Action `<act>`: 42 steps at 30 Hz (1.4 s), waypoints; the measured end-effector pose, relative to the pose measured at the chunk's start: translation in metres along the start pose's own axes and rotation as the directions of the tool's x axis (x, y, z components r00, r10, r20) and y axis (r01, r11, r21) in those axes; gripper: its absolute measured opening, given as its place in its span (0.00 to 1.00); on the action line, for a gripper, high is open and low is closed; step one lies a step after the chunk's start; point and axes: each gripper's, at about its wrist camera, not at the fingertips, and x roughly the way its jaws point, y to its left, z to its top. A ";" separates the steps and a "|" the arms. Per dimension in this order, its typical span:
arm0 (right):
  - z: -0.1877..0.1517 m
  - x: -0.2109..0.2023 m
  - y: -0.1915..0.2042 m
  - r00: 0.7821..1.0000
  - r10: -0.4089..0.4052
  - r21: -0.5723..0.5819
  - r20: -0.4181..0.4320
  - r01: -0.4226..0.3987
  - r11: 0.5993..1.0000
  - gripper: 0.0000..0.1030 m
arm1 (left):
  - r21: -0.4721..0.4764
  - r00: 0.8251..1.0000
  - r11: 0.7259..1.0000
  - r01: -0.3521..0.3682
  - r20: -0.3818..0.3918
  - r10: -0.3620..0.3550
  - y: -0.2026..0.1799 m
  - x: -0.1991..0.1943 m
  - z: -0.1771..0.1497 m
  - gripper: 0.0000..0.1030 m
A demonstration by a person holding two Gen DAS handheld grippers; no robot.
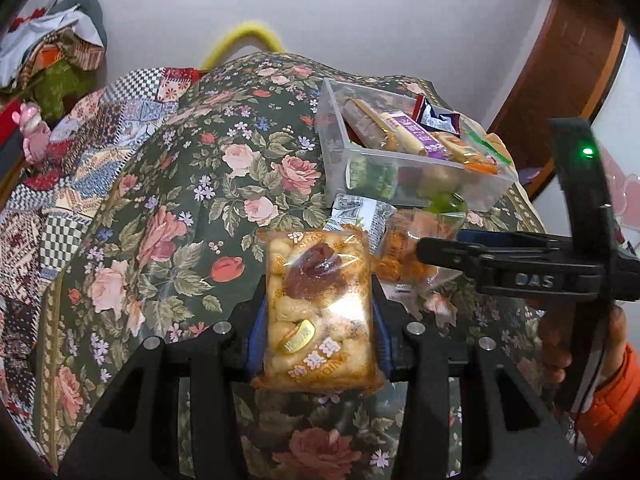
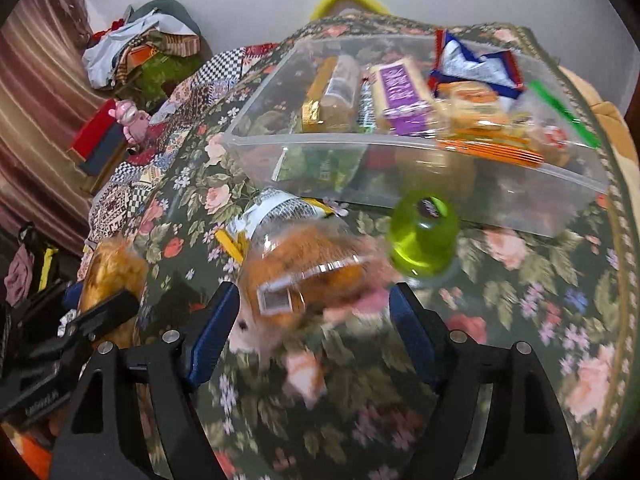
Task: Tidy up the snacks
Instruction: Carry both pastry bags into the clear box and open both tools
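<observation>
My left gripper (image 1: 318, 312) is shut on a clear yellow snack packet (image 1: 318, 308) with a red date picture, held above the floral cloth. The packet also shows at the left of the right wrist view (image 2: 108, 276). My right gripper (image 2: 314, 308) is open, its blue pads either side of an orange snack packet (image 2: 304, 264) lying on the cloth. That packet shows in the left wrist view (image 1: 416, 248), with the right gripper (image 1: 424, 250) reaching over it. A clear plastic box (image 2: 360, 146) holding several snack packets stands behind; it also shows in the left wrist view (image 1: 340, 136).
A green jelly cup (image 2: 424, 236) lies before the box, right of the orange packet. A white printed packet (image 2: 280, 208) lies behind the orange one. A patchwork quilt (image 1: 80, 152), a pink toy (image 1: 34, 132) and piled clothes (image 1: 48, 56) are at the left.
</observation>
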 end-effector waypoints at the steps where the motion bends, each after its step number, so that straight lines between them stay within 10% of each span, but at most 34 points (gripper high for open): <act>1: 0.002 0.004 0.000 1.000 0.010 0.006 -0.008 -0.010 1.000 0.73 | -0.008 1.000 1.000 0.011 -0.002 -0.011 0.002 0.003 0.001 0.42; 19: -0.004 -0.016 0.001 0.999 -0.010 -0.064 0.043 0.013 0.998 0.48 | -0.013 0.999 1.000 0.024 0.027 -0.024 -0.008 0.002 0.015 0.42; 42: 0.057 -0.105 -0.057 0.945 -0.093 -0.002 0.314 0.099 0.995 0.47 | 0.045 0.993 0.997 0.059 0.102 -0.064 -0.066 0.018 0.114 0.42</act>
